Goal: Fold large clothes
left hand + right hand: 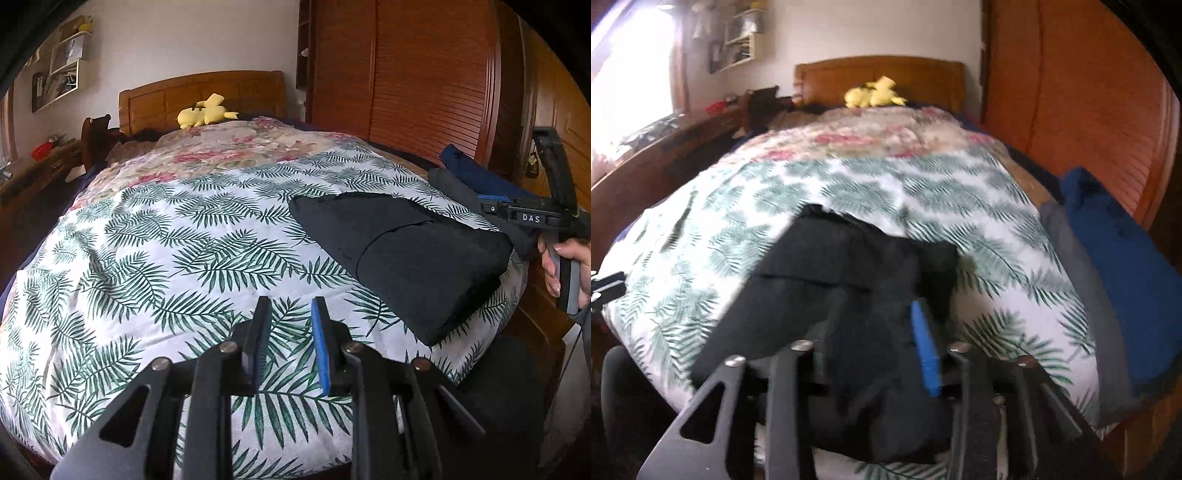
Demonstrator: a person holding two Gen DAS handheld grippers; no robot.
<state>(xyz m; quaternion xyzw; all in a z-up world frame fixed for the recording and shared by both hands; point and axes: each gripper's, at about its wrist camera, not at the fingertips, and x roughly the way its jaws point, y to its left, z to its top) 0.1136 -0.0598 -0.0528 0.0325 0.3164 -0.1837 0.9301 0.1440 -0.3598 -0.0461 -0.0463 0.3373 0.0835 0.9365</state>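
A folded black garment (413, 258) lies on the leaf-print bed cover (184, 240) near the bed's right front corner. My left gripper (290, 314) is open and empty, hovering over the cover to the left of the garment. In the right wrist view the black garment (831, 280) fills the space between the fingers of my right gripper (886, 314); its blue pad (925, 350) presses against the cloth. The left finger is hidden by the fabric. The right gripper's body (532, 218) shows at the right edge of the left wrist view, held by a hand.
A grey garment (1078, 280) and a blue garment (1119, 266) lie along the bed's right edge. A yellow plush toy (205, 112) sits by the wooden headboard (203, 92). A wooden wardrobe (424, 74) stands on the right, and a desk (37, 166) on the left.
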